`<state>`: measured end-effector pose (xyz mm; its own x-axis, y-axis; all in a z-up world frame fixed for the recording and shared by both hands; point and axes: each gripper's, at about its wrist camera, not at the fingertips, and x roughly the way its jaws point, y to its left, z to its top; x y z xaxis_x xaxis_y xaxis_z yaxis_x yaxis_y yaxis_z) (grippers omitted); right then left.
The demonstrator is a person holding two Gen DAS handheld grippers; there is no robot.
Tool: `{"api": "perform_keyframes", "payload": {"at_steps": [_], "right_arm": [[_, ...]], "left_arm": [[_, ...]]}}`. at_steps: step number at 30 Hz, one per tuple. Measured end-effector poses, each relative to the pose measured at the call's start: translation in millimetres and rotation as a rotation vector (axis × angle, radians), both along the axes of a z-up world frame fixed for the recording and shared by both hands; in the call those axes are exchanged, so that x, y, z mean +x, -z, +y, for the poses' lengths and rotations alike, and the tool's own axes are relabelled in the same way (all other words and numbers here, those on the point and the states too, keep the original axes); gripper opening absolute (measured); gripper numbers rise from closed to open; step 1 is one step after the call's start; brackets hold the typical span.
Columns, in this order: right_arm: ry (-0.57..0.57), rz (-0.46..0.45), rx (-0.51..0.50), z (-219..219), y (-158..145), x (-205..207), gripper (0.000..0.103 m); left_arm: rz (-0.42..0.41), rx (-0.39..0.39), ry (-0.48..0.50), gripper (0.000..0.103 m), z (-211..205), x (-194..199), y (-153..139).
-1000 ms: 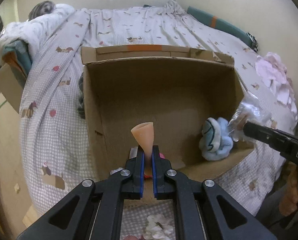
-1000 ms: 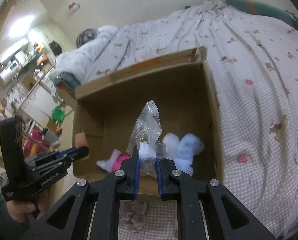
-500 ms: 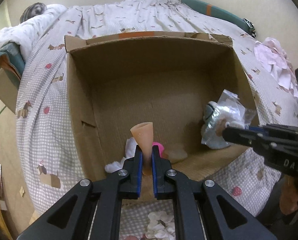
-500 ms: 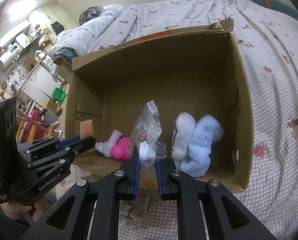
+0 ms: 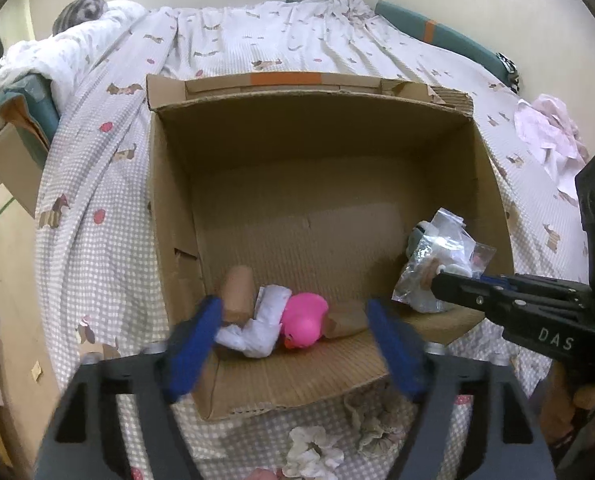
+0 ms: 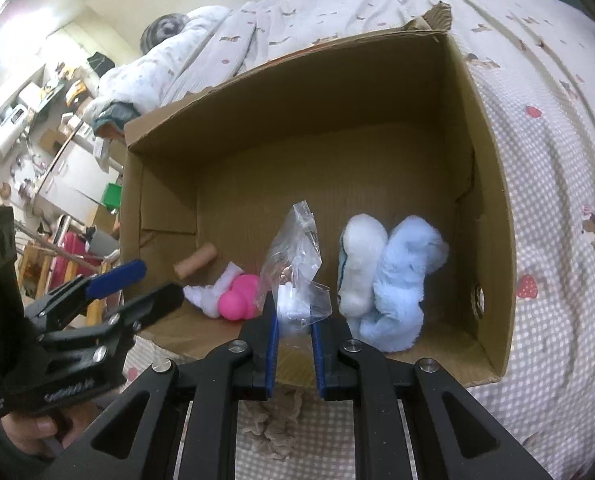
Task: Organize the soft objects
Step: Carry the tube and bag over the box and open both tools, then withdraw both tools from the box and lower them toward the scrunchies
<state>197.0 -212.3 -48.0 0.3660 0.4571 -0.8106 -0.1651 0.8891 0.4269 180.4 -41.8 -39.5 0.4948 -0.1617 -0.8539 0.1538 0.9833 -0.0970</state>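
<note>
Left wrist: left gripper (image 5: pixel 293 344) has just been opening, jaws now wide apart with nothing between them. The tan roll (image 5: pixel 238 294) lies on the floor of the box (image 5: pixel 309 148), near-left corner, touching a white sock (image 5: pixel 259 326), with a pink toy (image 5: pixel 303 318) just beside it. The box sits on a checked bedsheet (image 5: pixel 97 184). At right, the right gripper (image 5: pixel 437 280) reaches over the box rim, clamped on a clear bag (image 5: pixel 437 264). White scrunchie (image 5: pixel 311 450) on the sheet in front of the box.

Right wrist: right gripper (image 6: pixel 293 330) fingers close together, pinching the clear bag (image 6: pixel 297 264) over the box's near edge. Blue-white plush (image 6: pixel 389 280) lies in the near-right corner. Pink toy (image 6: pixel 239 296), sock (image 6: pixel 209 292) and roll (image 6: pixel 195 264) at near-left. Left gripper (image 6: pixel 145 286) hovers at the left rim, spread, empty.
</note>
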Motion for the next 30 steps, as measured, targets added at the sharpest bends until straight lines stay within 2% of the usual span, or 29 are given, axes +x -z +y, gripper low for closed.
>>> {"api": "perform_keyframes", "payload": {"at_steps": [2,3,5,6,7,9,13,17,21,23,26,30], "right_arm": [[0.015,0.003,0.004,-2.8,0.6,-0.9,0.018],[0.029,0.012,0.01,-5.3,1.8,-1.5,0.027],[0.06,0.025,0.022,-11.3,2.2,-5.1,0.054],[0.074,0.017,0.024,-13.8,0.2,-6.8,0.076],[0.092,-0.004,0.021,-16.6,-4.7,-8.8,0.08],[0.113,-0.029,0.03,-19.1,-9.9,-9.7,0.08],[0.146,0.011,0.077,-22.8,-7.7,-20.7,0.081],[0.085,-0.02,-0.02,-6.3,-10.5,-36.6,0.081],[0.052,0.01,-0.027,4.8,-4.5,-50.6,0.081],[0.048,0.039,-0.004,6.1,2.3,-59.4,0.081],[0.015,0.061,-0.038,14.8,10.8,-72.5,0.081],[-0.015,0.061,-0.102,18.6,5.3,-88.6,0.081]], "left_arm": [[0.004,-0.016,-0.008,0.091,1.7,-2.2,-0.8],[0.011,-0.024,-0.014,0.091,2.7,-3.2,-0.7],[0.024,-0.027,-0.012,0.091,2.8,-5.5,-2.1],[0.023,-0.021,-0.011,0.092,3.1,-6.4,-3.8],[0.015,-0.013,-0.011,0.092,4.0,-8.5,-6.4],[-0.002,0.007,-0.004,0.095,5.6,-13.2,-11.8],[-0.031,-0.003,-0.016,0.096,13.4,-28.3,-24.5],[-0.029,0.011,-0.058,0.101,23.4,-47.8,-24.6],[0.017,0.011,-0.084,0.101,33.5,-65.0,-22.2],[0.0,0.003,-0.071,0.101,38.5,-78.6,-26.7],[-0.019,0.041,-0.095,0.101,44.0,-91.0,-31.0],[-0.029,0.021,-0.185,0.101,61.8,-103.5,-38.3]]}}
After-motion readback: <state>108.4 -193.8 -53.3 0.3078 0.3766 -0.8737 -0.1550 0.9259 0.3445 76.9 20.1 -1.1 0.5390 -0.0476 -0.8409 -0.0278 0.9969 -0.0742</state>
